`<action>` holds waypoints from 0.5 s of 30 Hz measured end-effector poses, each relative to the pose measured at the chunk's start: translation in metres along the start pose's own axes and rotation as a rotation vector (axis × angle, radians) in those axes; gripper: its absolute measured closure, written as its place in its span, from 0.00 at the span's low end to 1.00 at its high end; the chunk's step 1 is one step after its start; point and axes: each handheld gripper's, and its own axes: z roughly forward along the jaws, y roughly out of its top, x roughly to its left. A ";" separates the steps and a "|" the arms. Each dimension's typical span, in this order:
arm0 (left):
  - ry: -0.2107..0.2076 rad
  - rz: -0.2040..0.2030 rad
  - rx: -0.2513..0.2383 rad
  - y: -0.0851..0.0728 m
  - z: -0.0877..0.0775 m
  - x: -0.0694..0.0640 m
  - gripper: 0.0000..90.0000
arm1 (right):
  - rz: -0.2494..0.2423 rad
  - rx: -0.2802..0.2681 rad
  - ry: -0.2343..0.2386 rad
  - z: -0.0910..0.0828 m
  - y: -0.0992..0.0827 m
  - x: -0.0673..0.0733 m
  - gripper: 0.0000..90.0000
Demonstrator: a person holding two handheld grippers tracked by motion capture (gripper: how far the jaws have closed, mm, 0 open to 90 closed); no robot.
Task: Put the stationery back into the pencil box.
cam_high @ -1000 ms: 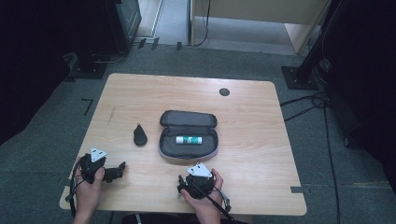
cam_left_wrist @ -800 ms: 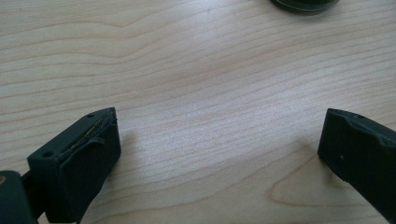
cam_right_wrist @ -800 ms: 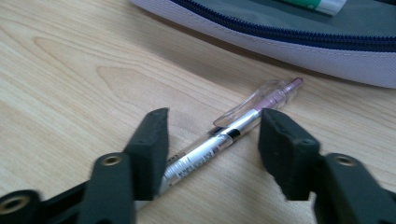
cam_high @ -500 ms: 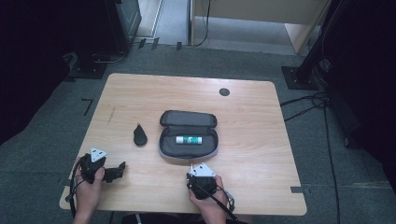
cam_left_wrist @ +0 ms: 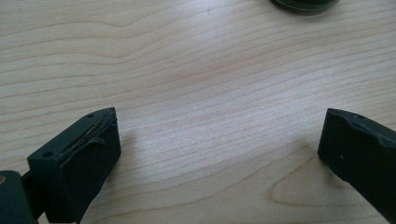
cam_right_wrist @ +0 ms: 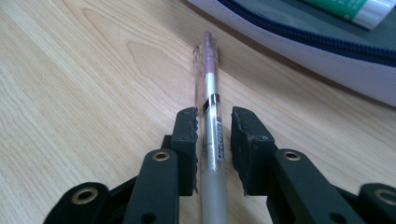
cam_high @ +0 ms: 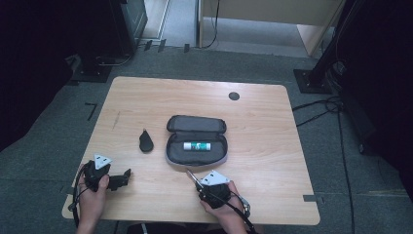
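Wooden table [cam_high: 146, 97] on grey carpet [cam_high: 44, 161]; right tongs [cam_right_wrist: 214, 123] pinching pen [cam_right_wrist: 208, 93], left tongs [cam_left_wrist: 219, 144] spread.

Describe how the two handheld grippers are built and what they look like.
Both are black. The left gripper and the right gripper each carry a grey three-cornered plate on top and trail a black cable toward the person. The right gripper's jaws have ridged black pads and brass-ringed screw holes in their arms. The left gripper's jaws are blocky, with small holes.
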 end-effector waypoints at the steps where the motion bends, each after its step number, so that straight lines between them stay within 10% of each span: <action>1: 0.000 0.000 0.001 0.000 0.000 0.000 0.00 | -0.001 0.001 -0.003 -0.001 -0.001 -0.001 0.79; 15: 0.000 0.000 0.001 0.000 0.000 0.000 0.00 | -0.015 -0.017 0.008 -0.012 -0.014 -0.008 0.88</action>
